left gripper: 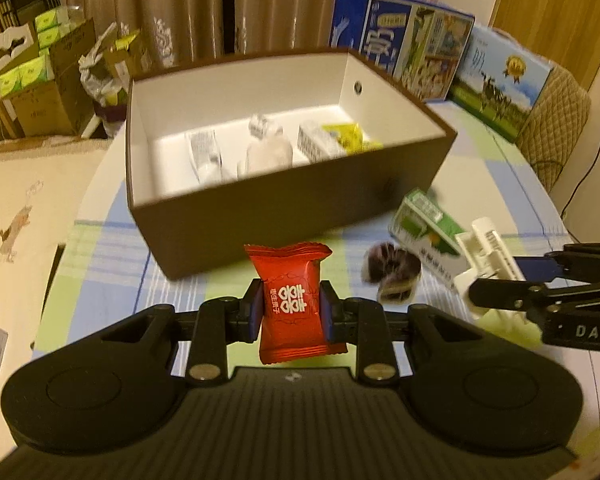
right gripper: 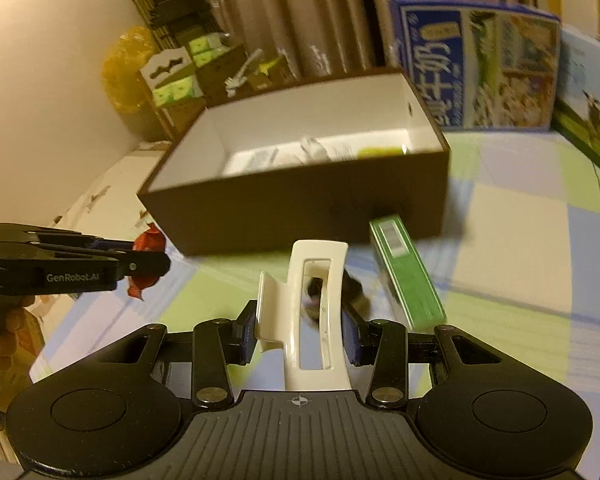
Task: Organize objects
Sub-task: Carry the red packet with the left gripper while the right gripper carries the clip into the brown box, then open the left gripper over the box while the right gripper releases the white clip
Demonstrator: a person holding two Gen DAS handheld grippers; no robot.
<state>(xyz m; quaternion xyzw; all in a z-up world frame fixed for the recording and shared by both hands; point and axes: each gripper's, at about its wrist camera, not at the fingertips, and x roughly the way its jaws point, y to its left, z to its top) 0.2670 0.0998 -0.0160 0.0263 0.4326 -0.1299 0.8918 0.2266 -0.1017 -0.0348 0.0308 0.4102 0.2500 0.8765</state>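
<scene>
- Left gripper (left gripper: 291,307) is clenched on a red candy packet (left gripper: 290,300), at 6 o'clock from the brown box (left gripper: 260,216).
- Right gripper (right gripper: 300,334) grasps a white hair clip (right gripper: 300,312), also 6 o'clock from the box.

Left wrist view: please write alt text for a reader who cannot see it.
The left tool grips a red candy packet upright in front of an open brown box holding a few small wrapped items. To the right, on the checked tablecloth, lie a dark wrapped sweet and a green carton.
</scene>
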